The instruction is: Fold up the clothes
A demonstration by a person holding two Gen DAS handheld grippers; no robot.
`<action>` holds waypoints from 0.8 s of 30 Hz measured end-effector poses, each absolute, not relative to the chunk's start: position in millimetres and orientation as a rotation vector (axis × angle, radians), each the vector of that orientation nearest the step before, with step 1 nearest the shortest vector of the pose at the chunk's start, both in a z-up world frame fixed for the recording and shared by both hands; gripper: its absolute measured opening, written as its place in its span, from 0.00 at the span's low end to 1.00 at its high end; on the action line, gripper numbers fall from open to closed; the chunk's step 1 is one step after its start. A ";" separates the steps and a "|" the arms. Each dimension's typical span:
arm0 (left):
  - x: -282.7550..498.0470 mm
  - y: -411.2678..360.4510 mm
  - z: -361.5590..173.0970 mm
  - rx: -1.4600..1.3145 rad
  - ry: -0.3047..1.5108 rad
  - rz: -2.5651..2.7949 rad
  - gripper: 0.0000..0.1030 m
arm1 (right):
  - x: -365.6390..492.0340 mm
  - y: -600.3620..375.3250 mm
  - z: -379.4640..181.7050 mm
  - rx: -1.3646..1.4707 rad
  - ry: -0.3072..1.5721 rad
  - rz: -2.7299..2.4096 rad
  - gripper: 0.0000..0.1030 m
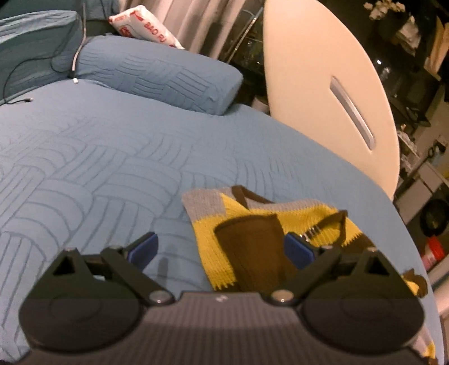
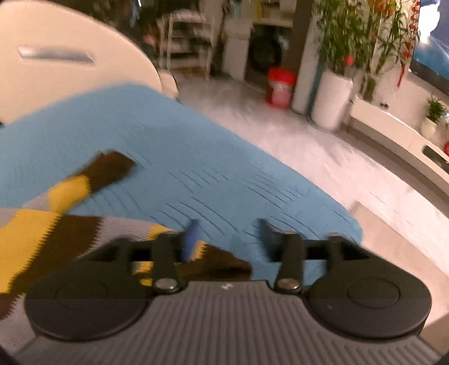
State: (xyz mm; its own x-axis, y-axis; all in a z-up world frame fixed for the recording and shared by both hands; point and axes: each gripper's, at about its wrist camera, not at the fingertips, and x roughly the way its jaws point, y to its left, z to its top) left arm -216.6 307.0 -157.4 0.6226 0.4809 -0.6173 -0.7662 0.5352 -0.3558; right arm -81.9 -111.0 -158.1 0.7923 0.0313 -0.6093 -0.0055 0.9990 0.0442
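Observation:
A knitted sweater (image 1: 252,224) in yellow, grey and brown lies partly folded on the blue quilted cover (image 1: 98,157). My left gripper (image 1: 221,247) is open just above it, its right pad over the knit and its left pad over bare cover. In the blurred right wrist view the sweater (image 2: 36,233) lies at the left with a sleeve with a brown cuff (image 2: 109,168) stretched out. My right gripper (image 2: 228,233) is open, its left pad at the sweater's edge and its right pad over the blue cover (image 2: 182,157).
A blue cushion (image 1: 157,73) and a white printed bag (image 1: 146,25) lie at the back. A cable (image 1: 75,56) trails over the cover. A white rounded panel (image 1: 322,92) stands beside the sofa. Floor, a red tub (image 2: 280,87) and potted plants (image 2: 336,56) lie beyond the edge.

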 end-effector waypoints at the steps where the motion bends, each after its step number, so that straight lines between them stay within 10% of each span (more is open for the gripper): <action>1: -215.2 307.3 -158.5 -0.655 0.488 0.761 0.95 | -87.1 -113.6 -158.5 0.078 0.649 0.074 0.70; 6: -198.8 315.0 -182.7 -0.820 0.603 0.523 0.92 | -108.2 -127.9 -179.6 0.308 0.795 0.312 0.71; 7: -197.2 313.2 -181.5 -0.780 0.600 0.530 0.82 | -108.7 -125.1 -178.3 0.293 0.799 0.338 0.71; 9: -191.3 315.0 -178.8 -0.715 0.630 0.521 0.26 | -111.8 -119.1 -174.7 0.261 0.776 0.380 0.71; 10: -190.8 317.3 -177.2 -0.695 0.636 0.521 0.17 | -110.4 -115.7 -174.9 0.252 0.786 0.393 0.71; 17: -286.3 347.9 -128.4 -0.704 0.308 0.956 0.06 | -107.1 -112.5 -172.7 0.291 0.778 0.414 0.71; 19: -329.7 359.2 -114.2 -0.670 0.242 1.206 0.12 | -96.8 -115.6 -173.3 0.306 0.780 0.421 0.71; 24: -379.8 405.6 -117.5 -0.860 0.350 1.200 0.70 | -86.2 -103.8 -182.8 0.304 0.794 0.464 0.71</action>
State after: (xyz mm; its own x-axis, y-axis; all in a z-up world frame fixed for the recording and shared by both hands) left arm -379.8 405.6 -117.5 0.3579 0.6658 -0.6546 -0.9134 0.1041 -0.3935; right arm -86.2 -103.8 -182.8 0.6094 0.5065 -0.6100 -0.2835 0.8577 0.4290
